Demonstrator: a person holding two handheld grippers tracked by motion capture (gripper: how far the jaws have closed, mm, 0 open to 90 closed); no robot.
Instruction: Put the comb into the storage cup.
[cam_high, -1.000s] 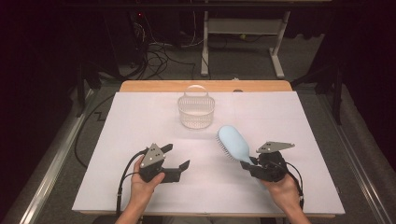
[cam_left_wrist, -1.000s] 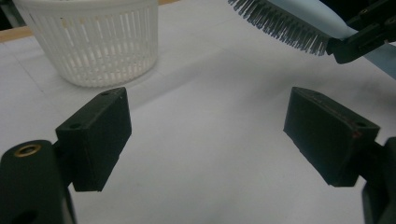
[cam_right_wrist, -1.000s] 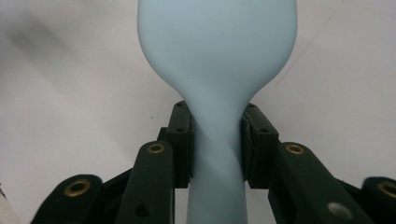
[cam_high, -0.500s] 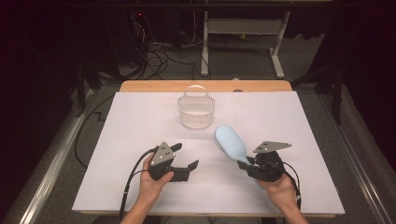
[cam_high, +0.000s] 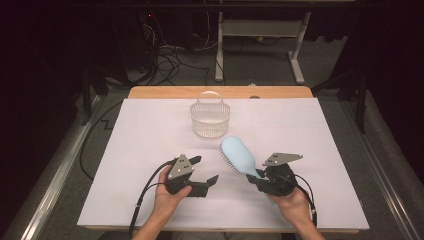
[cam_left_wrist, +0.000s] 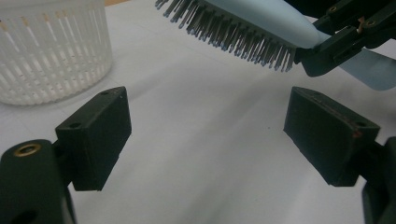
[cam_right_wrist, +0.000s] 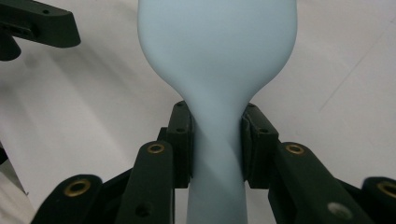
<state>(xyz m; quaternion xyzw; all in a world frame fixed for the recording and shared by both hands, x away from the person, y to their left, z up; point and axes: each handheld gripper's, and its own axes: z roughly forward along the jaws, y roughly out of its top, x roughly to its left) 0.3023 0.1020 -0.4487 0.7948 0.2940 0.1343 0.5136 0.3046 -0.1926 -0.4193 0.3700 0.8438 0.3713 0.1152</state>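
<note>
A light blue hairbrush (cam_high: 238, 155) is held off the white table, bristles facing left and down. My right gripper (cam_high: 259, 179) is shut on its narrow handle (cam_right_wrist: 215, 154), the pads clamping both sides. My left gripper (cam_high: 205, 172) stands open just left of the brush, nothing between its fingers (cam_left_wrist: 95, 135). From the left gripper view the brush bristles (cam_left_wrist: 233, 35) hang above and beyond the gap. A white slotted basket (cam_high: 210, 117) with a hoop handle stands at the middle back of the table.
White paper (cam_high: 140, 150) covers the tabletop, with a wooden edge (cam_high: 165, 92) at the back. Behind the table are cables (cam_high: 165, 60) on the floor and a white desk frame (cam_high: 260, 45). The basket (cam_left_wrist: 51, 51) is at the left gripper's upper left.
The left gripper has moved right, toward the brush. The right gripper has carried the brush a little left and forward.
</note>
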